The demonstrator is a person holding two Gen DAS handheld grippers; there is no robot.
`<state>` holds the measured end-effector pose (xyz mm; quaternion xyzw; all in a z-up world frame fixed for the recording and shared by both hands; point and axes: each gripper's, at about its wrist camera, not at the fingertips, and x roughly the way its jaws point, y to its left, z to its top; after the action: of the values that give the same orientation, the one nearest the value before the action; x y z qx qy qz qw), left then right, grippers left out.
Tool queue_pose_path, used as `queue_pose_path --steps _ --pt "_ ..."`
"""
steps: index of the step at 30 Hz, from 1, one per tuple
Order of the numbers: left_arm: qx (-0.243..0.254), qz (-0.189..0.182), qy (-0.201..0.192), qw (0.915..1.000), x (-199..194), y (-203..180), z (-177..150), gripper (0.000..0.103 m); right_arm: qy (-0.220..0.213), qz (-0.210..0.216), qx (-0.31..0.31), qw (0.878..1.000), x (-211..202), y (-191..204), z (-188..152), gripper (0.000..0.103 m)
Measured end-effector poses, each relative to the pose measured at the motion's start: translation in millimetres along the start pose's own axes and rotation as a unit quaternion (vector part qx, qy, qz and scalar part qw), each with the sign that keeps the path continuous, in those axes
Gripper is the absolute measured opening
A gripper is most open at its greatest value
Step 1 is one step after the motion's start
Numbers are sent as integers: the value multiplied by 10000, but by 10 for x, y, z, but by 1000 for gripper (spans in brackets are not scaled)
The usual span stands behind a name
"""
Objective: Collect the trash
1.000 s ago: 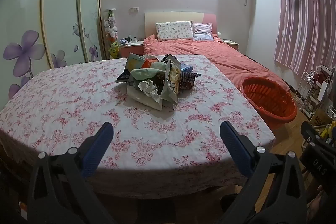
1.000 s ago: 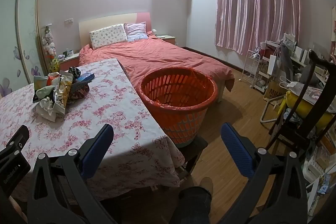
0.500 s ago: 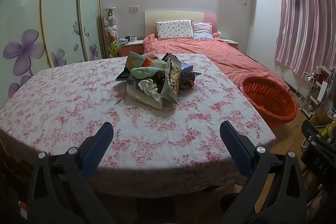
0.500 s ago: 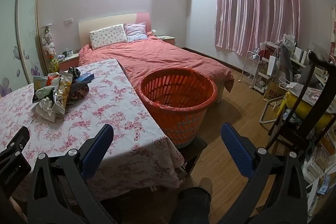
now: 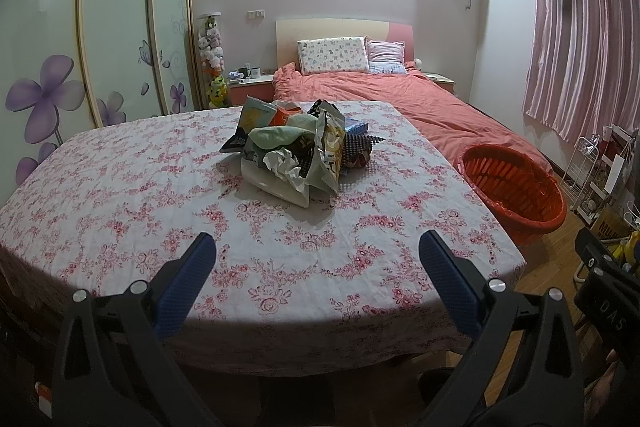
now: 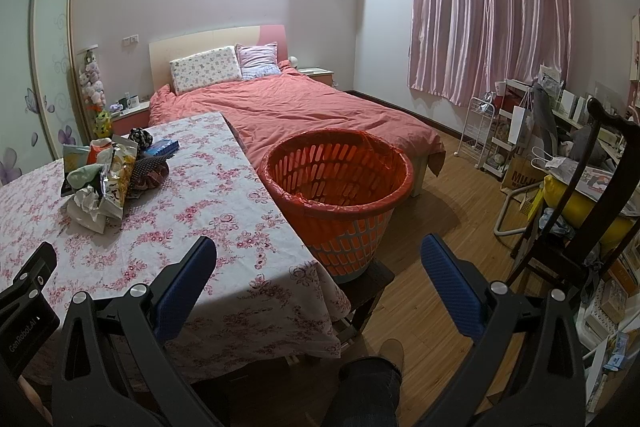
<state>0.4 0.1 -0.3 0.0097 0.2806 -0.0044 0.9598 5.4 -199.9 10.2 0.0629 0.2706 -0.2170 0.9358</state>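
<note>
Ideally, both tongs, left [image 5: 316,267] and right [image 6: 318,269], gaping wide and empty, reach the trash pile [image 5: 296,155] mid-frame on the desk [image 5: 120,195], pinching one wrapper for the orange basket [image 6: 340,187].

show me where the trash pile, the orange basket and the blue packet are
trash pile [image 5: 294,157], left wrist view, on the crumpled white paper at its front
orange basket [image 6: 340,211], right wrist view, on the near rim
blue packet [image 6: 162,147], right wrist view, on its flat top
</note>
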Motion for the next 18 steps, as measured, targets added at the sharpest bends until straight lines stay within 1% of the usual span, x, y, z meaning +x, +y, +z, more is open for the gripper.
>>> queue_pose_path --steps 18 --pt "-2 -2 25 10000 0 1 -1 99 10 0 -5 10000 16 5 4 101"
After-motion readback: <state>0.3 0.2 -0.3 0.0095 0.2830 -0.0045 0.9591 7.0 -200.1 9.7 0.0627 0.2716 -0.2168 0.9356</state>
